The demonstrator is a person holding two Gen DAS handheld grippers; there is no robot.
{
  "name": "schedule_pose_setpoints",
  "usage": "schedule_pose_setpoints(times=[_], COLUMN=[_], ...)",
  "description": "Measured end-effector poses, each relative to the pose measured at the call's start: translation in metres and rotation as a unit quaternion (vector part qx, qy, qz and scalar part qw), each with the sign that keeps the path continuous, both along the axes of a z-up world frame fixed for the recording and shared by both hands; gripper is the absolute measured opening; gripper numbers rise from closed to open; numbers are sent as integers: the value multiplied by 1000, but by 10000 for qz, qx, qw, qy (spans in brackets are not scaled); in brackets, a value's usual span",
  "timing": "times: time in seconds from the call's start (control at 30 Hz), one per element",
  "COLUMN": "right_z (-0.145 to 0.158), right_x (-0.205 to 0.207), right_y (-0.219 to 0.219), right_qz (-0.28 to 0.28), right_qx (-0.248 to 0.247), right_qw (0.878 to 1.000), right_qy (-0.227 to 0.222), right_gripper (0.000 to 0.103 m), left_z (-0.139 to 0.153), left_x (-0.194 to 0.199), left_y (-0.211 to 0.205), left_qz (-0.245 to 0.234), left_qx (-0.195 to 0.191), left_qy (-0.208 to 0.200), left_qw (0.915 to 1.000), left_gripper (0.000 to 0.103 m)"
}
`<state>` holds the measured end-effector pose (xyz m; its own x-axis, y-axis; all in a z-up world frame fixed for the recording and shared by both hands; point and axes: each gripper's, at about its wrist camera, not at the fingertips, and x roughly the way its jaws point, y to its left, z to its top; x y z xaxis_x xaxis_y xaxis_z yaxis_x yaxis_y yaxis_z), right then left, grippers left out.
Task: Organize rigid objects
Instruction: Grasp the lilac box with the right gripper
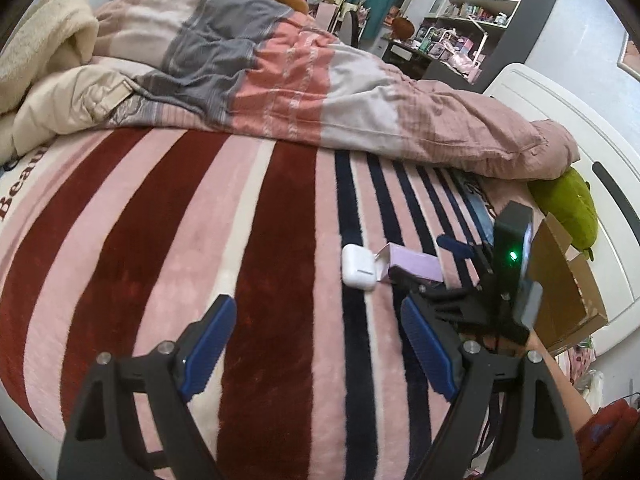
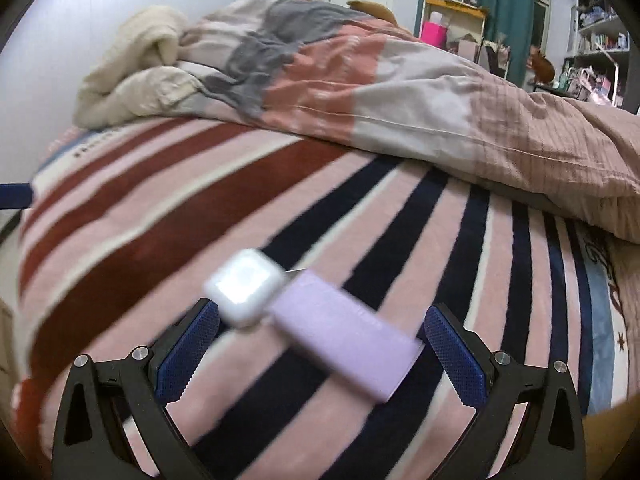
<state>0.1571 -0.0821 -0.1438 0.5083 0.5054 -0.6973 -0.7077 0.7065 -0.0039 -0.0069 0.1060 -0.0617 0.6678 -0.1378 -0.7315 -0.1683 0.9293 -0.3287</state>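
In the left wrist view, the left gripper hangs spread and empty over the striped blanket; the white earbud case touches the lilac box near the bed's right edge. In the right wrist view, the right gripper is spread around that box, whose long axis runs diagonally, far end touching the case.

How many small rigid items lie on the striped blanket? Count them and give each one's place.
2. The white earbud case lies on the striped blanket; the lilac box touches its right side, between the open right hand-held gripper fingers. More may hide under the duvet.
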Motion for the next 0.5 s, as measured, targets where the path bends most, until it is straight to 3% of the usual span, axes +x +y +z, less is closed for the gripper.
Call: schedule_pose_setpoints(times=[0.03,0.23,0.37,0.43,0.5], right_z=[-1,-16,-14,-13,-13], right_x=[5,12,-14,-28,-38], right_y=[-1,-6,-13,-11,-7], right_qz=[9,311,1001,1286,1272], right_qx=[-1,283,590,599,406], right_qw=[10000,9909,9742,9689,9742], right_qy=[26,1276,1935,2027,1819], right_gripper=[103,103,103,103,102], left_z=[-1,-1,3,7,10], left_x=[-1,-4,-8,-11,-13], left_y=[1,1,-5,-9,-12], left_qz=[6,27,-13,-58,-96], left_qx=[-7,-12,19,35,62], left_qy=[9,40,14,-20,-38], left_qw=[10000,10000,10000,10000,9999], left_gripper=[82,82,82,82,82])
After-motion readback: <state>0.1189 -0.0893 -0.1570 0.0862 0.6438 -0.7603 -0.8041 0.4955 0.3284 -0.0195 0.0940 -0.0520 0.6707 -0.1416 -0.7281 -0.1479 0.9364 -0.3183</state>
